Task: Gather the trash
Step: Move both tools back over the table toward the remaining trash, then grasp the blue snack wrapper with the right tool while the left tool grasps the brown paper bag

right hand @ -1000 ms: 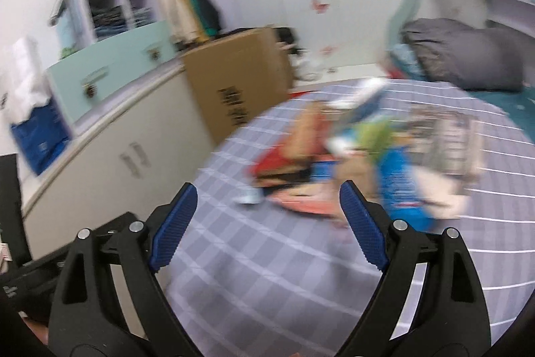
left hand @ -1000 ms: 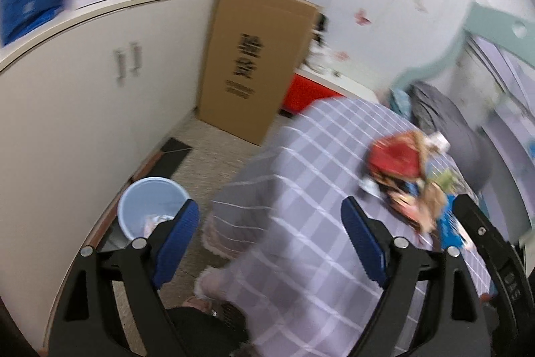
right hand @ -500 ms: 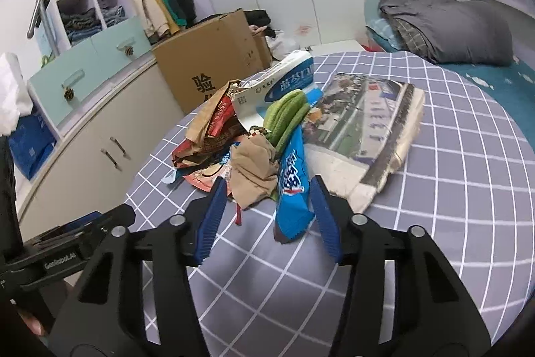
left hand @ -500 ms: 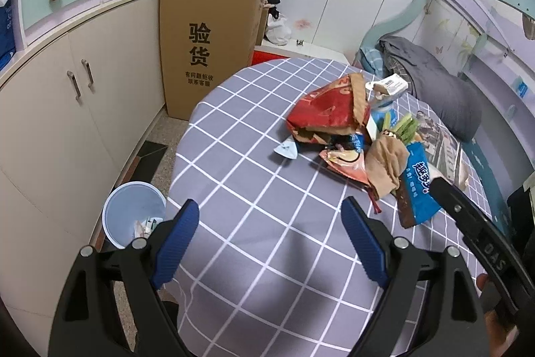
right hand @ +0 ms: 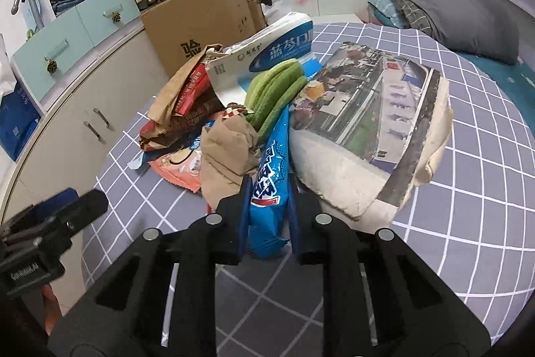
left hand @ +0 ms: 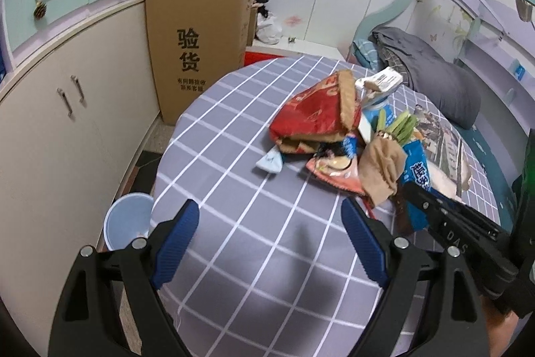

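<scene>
A pile of trash lies on the round table with the grey checked cloth (left hand: 234, 129): a red bag (left hand: 311, 112), a pink wrapper (right hand: 177, 168), a brown crumpled paper (right hand: 227, 156), green cloth (right hand: 274, 89), a white-blue tissue pack (right hand: 274, 52), a newspaper (right hand: 364, 122) and a blue snack wrapper (right hand: 267, 176). My right gripper (right hand: 267, 209) is shut on the near end of the blue snack wrapper; it also shows in the left wrist view (left hand: 414, 176). My left gripper (left hand: 271, 243) is open and empty above the table's near left part.
A light blue waste bin (left hand: 125, 223) stands on the floor left of the table, by the cream cabinets (left hand: 67, 122). A tall cardboard box (left hand: 197, 46) stands behind the table. A bed with a grey blanket (left hand: 431, 72) is at the right.
My right gripper has moved forward onto the pile and closed its fingers around the blue snack wrapper. My left gripper has swung from the floor and bin toward the table top.
</scene>
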Demonstrator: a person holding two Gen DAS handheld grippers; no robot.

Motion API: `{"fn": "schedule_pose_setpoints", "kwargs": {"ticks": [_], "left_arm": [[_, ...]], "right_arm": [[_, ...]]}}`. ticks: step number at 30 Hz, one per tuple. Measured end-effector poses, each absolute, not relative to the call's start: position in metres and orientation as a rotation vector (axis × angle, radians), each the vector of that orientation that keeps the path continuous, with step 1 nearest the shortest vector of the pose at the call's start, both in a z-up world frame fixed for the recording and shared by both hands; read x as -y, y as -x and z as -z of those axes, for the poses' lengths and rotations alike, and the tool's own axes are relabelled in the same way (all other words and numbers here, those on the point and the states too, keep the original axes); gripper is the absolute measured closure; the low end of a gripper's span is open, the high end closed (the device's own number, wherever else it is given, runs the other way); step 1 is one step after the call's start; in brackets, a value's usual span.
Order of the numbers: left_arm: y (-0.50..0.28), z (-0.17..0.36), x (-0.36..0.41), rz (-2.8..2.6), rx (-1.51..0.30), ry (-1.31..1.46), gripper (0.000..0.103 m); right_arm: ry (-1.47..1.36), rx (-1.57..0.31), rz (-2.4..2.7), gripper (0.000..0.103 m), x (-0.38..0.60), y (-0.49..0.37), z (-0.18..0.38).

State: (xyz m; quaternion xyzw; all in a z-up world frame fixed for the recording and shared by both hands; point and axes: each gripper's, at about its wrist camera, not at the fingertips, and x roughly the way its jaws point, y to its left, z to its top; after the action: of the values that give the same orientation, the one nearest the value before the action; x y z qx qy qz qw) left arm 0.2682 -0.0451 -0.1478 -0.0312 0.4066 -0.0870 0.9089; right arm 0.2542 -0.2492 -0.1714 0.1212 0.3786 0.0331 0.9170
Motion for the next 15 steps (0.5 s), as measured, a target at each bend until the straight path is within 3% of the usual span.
{"fn": "schedule_pose_setpoints", "kwargs": {"ticks": [15], "left_arm": [[-0.316,0.144,0.103,0.219,-0.784,-0.13,0.018]], "right_arm": [[-0.282,-0.559,-0.056,0.087,0.267,-0.24,0.128]]}}
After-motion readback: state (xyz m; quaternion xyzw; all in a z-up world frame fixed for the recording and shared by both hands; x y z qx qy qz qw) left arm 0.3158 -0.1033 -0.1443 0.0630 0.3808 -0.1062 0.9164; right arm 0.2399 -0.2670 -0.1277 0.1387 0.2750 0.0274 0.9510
